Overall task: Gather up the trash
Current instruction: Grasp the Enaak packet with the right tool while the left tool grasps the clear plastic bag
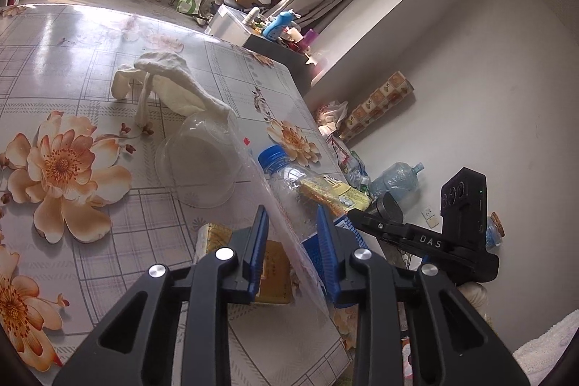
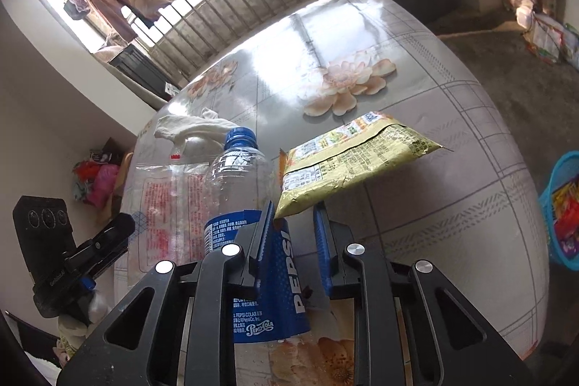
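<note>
Right wrist view: the right hand-held gripper nips the wrapper's near corner above the tabletop; the left hand-held gripper should hold the clear bag wide for it.

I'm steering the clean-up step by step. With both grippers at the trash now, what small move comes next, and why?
Probably lift the yellow snack wrapper and carry it over the clear plastic bag. The right gripper seems to have the wrapper's corner between its fingers, while the left gripper has the bag's edge between its own; the bag's mouth may need opening first.
</note>
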`<state>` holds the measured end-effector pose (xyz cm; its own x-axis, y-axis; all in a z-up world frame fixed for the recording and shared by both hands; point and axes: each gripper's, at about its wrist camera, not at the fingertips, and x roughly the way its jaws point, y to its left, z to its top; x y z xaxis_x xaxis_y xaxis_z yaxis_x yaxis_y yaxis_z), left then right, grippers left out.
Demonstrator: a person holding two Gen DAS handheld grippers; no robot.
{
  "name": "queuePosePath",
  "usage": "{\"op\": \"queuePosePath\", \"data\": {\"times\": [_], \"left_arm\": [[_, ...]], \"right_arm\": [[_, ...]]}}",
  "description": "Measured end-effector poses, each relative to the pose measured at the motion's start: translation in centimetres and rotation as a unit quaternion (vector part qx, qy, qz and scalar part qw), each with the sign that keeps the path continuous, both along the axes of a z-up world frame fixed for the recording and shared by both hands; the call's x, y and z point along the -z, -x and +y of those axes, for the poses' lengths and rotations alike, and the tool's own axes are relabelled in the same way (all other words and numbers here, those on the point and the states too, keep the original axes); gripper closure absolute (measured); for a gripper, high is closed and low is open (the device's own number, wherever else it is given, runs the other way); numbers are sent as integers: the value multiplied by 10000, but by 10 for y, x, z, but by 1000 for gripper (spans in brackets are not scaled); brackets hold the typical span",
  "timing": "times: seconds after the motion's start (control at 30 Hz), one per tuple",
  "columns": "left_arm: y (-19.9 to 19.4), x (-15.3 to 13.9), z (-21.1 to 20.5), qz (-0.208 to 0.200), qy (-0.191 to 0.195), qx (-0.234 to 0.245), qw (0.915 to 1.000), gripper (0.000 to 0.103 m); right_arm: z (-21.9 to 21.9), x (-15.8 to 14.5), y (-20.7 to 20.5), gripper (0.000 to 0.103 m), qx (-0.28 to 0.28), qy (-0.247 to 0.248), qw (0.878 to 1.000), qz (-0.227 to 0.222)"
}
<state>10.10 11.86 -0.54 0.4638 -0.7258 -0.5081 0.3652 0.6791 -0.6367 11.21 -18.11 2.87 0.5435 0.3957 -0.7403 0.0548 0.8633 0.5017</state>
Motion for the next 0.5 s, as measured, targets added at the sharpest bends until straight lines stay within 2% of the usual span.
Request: {"op": "queuePosePath", "data": {"times": [0.13, 0.27, 0.43, 0.5], "left_arm": [[-3, 7, -3, 208, 125, 50, 9997, 76], [-4, 9, -3, 269, 125, 32, 9996, 76], [-4, 10, -4, 264, 22, 6, 9996, 76], [-3, 10, -6, 231, -14, 4, 9997, 78]], "right_arm": [[-13, 4, 3, 79, 150, -559, 9983, 49], [-28, 10, 2, 69, 300, -1333, 9906, 107], [-43, 22, 2, 69, 574, -2053, 9766, 272], [-48, 26, 3, 79, 688, -2221, 9721, 317]]}}
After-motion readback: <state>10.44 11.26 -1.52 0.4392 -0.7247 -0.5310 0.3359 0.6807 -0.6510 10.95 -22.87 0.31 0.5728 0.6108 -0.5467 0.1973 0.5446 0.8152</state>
